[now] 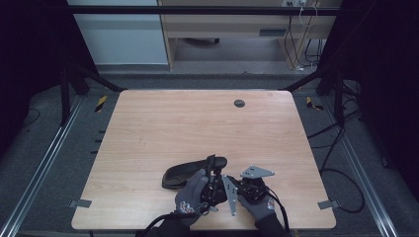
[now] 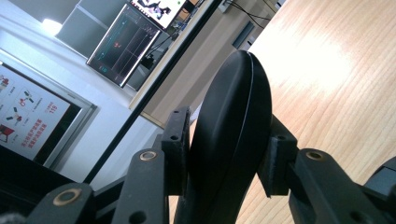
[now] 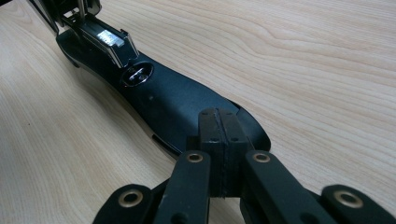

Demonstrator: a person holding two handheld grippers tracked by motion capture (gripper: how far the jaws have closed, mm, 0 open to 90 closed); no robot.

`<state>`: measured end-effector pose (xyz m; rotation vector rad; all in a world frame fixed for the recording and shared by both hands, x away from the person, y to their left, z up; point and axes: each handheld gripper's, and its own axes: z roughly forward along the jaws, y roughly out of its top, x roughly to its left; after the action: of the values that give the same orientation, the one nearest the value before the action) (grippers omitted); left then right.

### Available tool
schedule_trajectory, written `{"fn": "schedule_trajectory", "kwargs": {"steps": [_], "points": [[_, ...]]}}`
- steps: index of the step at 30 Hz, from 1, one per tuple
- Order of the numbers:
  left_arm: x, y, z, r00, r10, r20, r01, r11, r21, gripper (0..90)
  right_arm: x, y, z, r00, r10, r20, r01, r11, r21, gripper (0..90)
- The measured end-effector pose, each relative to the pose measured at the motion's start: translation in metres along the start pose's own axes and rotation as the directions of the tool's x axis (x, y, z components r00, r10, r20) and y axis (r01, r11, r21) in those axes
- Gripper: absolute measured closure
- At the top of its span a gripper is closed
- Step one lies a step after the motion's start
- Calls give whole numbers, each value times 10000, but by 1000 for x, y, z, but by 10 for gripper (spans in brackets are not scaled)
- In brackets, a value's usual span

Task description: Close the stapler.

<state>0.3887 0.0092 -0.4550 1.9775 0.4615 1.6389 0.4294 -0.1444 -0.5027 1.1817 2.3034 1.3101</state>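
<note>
Nearest the high camera, two gloved hands are seen at the tabletop's (image 1: 148,123) near edge, close together; the tabletop itself is the largest thing, bare wood with wide open room ahead and to both sides, a small dark grommet (image 1: 239,103) set near the far edge.

Next in size, a long black case (image 1: 190,173) is found just left of and ahead of the hands, its long axis running roughly left to right across the tabletop, its right end raised; a metal clasp (image 3: 111,41) is seen toward one end in the right gripper view.

One rounded end of the case (image 2: 233,135) is pinched between the pads of the left hand-held gripper (image 2: 229,154), the jaws held apart by its thickness; the right hand-held gripper (image 3: 218,140) is pressed together with nothing between its pads, its tips resting over the case's near end.

Both hands are judged equally near; the near edge leaves little room to draw back.
</note>
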Motion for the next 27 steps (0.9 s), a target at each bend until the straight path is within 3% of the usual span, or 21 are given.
{"fn": "schedule_trajectory", "kwargs": {"steps": [6,10,12,27], "points": [[-6,0,2,9991,427,83,-426,9991,-25,595,-2,0,0,10000,-81,-18,81,10000,-28,900],[-11,-1,1,9991,414,129,-414,9991,7,593,-4,-1,-1,9999,-99,49,99,9999,-22,900],[-14,-2,2,9971,744,152,-744,9972,-19,592,-7,-1,-3,9999,-4,162,5,10000,-58,900],[-31,-4,3,9873,1527,437,-1534,9881,145,578,-20,-2,-13,9978,320,582,-302,9991,-310,895]]}}
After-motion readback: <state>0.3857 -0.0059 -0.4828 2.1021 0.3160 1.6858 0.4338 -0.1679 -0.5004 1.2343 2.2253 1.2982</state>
